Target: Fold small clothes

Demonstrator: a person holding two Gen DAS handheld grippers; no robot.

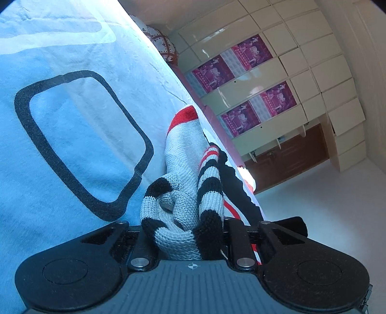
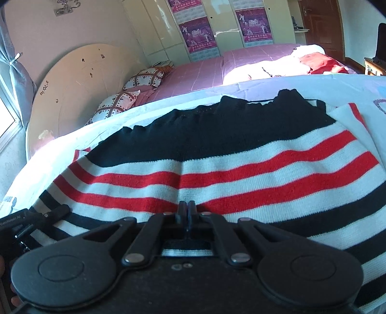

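A knitted sweater (image 2: 241, 174) with black, white and red stripes lies spread on a light blue sheet (image 1: 72, 169) printed with a black rounded square. My right gripper (image 2: 185, 210) is shut on the sweater near its middle, where a crease runs up from the fingertips. In the left wrist view a bunched striped part of the sweater (image 1: 183, 198), seemingly a sleeve, fills the gap between the fingers. My left gripper (image 1: 188, 236) is shut on it. The left gripper (image 2: 48, 213) also shows at the sweater's left edge in the right wrist view.
Beyond the sheet lies a pink bed (image 2: 197, 74) with patterned pillows (image 2: 142, 79), a round pale headboard (image 2: 77, 79) and a red and white heap of cloth (image 2: 318, 61). A cream wardrobe (image 1: 301, 72) with purple posters and a brown door (image 2: 320, 21) stand behind.
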